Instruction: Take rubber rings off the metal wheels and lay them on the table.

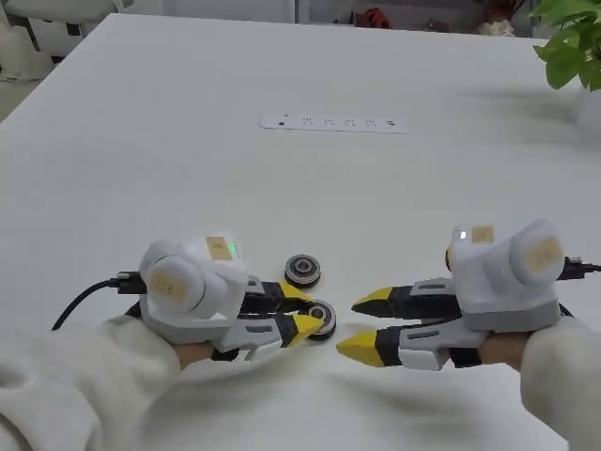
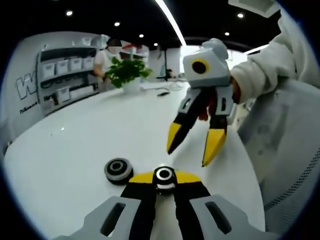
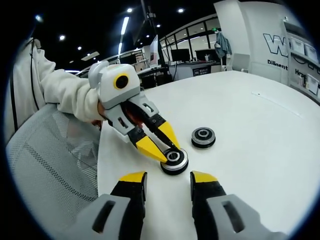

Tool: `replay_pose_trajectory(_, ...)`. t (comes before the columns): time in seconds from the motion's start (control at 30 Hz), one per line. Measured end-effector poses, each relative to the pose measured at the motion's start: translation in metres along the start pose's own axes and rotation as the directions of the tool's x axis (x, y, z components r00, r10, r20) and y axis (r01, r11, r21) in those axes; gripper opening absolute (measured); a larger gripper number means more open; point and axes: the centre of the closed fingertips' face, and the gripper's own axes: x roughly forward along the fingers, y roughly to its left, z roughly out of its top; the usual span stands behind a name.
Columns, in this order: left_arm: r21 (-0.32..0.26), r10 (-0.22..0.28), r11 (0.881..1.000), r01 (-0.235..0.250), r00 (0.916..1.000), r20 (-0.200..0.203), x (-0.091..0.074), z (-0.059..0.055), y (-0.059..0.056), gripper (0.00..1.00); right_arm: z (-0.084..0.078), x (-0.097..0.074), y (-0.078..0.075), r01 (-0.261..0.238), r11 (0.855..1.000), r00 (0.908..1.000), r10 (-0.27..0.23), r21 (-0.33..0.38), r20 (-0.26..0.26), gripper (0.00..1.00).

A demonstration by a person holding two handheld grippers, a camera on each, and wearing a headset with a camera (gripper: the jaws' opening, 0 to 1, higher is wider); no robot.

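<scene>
Left gripper (image 1: 306, 310) first: its yellow fingertips (image 2: 141, 177) are clamped on a small metal wheel (image 2: 164, 176), one tip on either side, pinning it at the near edge of the white table (image 1: 188, 113). The dark rubber ring (image 3: 181, 158) looks to be seated around that wheel, so nothing is off yet.

Just to the right, the right gripper (image 1: 366, 324) has its jaws parted and nothing between them. The tips point straight at the held wheel from close by.

Here's the danger. The left grip covers the wheel's rim, so it is probably squeezing the very ring that has to come off. If the right jaws pull against that clamp, the ring may stretch and snap back, or the wheel could squirt out sideways. The two sets of tips are also near enough to clash as the right one bites.

A second wheel (image 1: 302, 270) lies flat just beyond the first, ring on. A sliding elbow or a popped wheel could knock it rolling toward the power strip (image 1: 333, 122), farther up the table.
</scene>
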Motion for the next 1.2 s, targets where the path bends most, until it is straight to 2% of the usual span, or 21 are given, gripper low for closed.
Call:
replay_pose_trajectory(0.2, 0.023, -0.03, 0.999, 0.03, 0.9995, -0.004, -0.006, -0.003, -0.009, 0.14, -0.005, 0.005, 0.008, -0.021, 1.0, 0.9995, 0.021, -0.011, -0.025, 0.29)
replay_pose_trajectory(0.3, 0.019, -0.039, 0.999, 0.039, 0.9992, -0.002, -0.009, -0.004, -0.015, 0.14, -0.013, 0.01, 0.013, -0.034, 0.999, 0.9975, 0.032, -0.033, -0.064, 0.29)
replay_pose_trajectory(0.47, 0.018, -0.049, 0.999, 0.049, 0.9988, -0.008, -0.012, -0.005, -0.023, 0.14, -0.016, 0.014, 0.021, -0.059, 0.997, 0.9943, 0.055, -0.052, -0.091, 0.28)
replay_pose_trajectory(0.6, 0.012, -0.05, 0.999, 0.05, 0.9987, -0.004, -0.012, -0.005, -0.026, 0.14, -0.016, 0.013, 0.023, -0.061, 0.996, 0.9937, 0.054, -0.064, -0.098, 0.27)
replay_pose_trajectory(0.73, 0.018, -0.064, 0.998, 0.064, 0.9979, -0.014, -0.013, -0.006, -0.033, 0.13, -0.013, 0.013, 0.025, -0.059, 0.996, 0.9946, 0.053, -0.066, -0.089, 0.26)
replay_pose_trajectory(0.93, 0.028, -0.074, 0.997, 0.075, 0.9968, -0.028, -0.015, -0.007, -0.04, 0.13, -0.017, 0.016, 0.029, -0.067, 0.994, 0.9924, 0.058, -0.088, -0.108, 0.25)
replay_pose_trajectory(1.2, 0.038, -0.081, 0.996, 0.082, 0.9965, -0.023, -0.015, -0.009, -0.04, 0.13, -0.017, 0.018, 0.033, -0.078, 0.992, 0.992, 0.067, -0.097, -0.107, 0.23)
